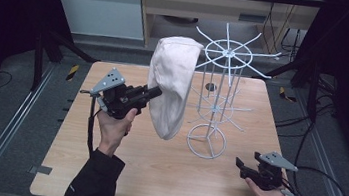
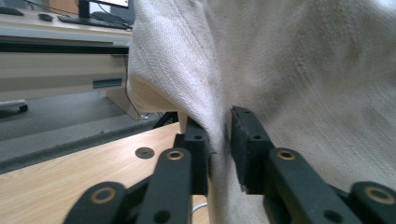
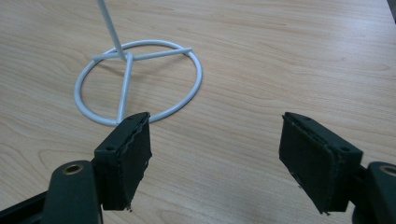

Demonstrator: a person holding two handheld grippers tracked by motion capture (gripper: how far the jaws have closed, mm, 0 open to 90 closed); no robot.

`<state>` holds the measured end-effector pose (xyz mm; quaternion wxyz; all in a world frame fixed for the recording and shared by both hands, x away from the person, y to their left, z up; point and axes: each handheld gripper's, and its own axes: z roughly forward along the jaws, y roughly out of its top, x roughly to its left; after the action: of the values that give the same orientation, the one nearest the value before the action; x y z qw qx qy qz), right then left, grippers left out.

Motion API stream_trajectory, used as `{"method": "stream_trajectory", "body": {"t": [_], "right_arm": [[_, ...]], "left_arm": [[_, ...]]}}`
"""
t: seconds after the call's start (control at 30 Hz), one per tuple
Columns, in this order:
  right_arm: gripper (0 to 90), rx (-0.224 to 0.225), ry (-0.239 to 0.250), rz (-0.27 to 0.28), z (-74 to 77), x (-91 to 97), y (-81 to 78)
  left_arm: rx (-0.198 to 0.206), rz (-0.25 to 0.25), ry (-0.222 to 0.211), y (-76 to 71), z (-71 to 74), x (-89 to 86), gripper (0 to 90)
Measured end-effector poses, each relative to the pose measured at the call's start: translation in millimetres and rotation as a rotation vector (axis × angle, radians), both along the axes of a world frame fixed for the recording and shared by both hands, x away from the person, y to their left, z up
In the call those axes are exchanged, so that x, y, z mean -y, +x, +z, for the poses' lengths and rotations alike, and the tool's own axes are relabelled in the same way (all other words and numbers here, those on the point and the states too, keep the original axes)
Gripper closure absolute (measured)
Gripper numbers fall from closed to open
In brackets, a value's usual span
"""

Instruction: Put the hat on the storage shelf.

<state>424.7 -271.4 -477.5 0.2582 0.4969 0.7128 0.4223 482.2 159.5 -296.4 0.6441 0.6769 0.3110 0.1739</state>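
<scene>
Two grippers at a pale wooden table [image 1: 162, 177]: one holds a cap, one waits.

High view: the left gripper [image 1: 155, 92] pinches a soft cream fabric cap [image 1: 171, 82], hanging in the air beside the white wire hat stand [image 1: 217, 90] and touching its top spokes; the step looks like hanging it, so a lift over a spoke comes next. Left gripper view: jaws clenched on a fold of cap cloth. Right gripper view: the right gripper [image 3: 215, 154] is spread wide, holding nothing, low near the stand's ring base. No containers in sight.
</scene>
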Motion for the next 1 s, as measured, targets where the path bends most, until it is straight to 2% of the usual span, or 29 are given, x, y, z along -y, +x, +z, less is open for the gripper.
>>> {"method": "stream_trajectory", "body": {"t": [0.2,0.27,0.37,0.43,0.57,0.67,0.73,0.87,1.0], "right_arm": [[25.0,0.0,0.0,0.0,0.0,0.0,0.0],[25.0,0.0,-0.001,-0.001,-0.1,0.0,0.2],[25.0,0.0,0.0,0.0,0.0,0.1,0.0],[25.0,0.001,0.001,-0.001,0.2,0.3,0.0],[25.1,0.001,0.002,-0.002,0.4,0.4,-0.2],[25.1,0.0,0.005,-0.002,0.5,0.3,-0.3],[25.2,0.003,0.004,-0.002,0.2,0.1,0.0],[25.3,0.008,-0.001,-0.001,0.0,0.1,0.4],[25.3,0.003,0.004,-0.001,0.6,0.2,-0.1]], "left_arm": [[0.001,0.001,0.003,-0.1,0.5,-0.1,79.6],[0.017,0.008,0.006,-2.1,1.3,0.1,86.1],[0.045,0.003,0.004,-5.4,4.1,1.4,87.7],[0.073,0.004,-0.015,-8.6,7.0,1.2,88.0],[0.143,0.002,-0.099,-15.7,17.4,-5.3,88.1],[0.188,0.003,-0.123,-22.4,27.3,-8.4,88.2],[0.205,-0.009,-0.147,-27.5,35.0,-8.9,88.2],[0.212,-0.033,-0.186,-34.0,43.5,-5.6,88.2],[0.221,-0.047,-0.203,-38.4,50.1,1.4,88.2]]}}
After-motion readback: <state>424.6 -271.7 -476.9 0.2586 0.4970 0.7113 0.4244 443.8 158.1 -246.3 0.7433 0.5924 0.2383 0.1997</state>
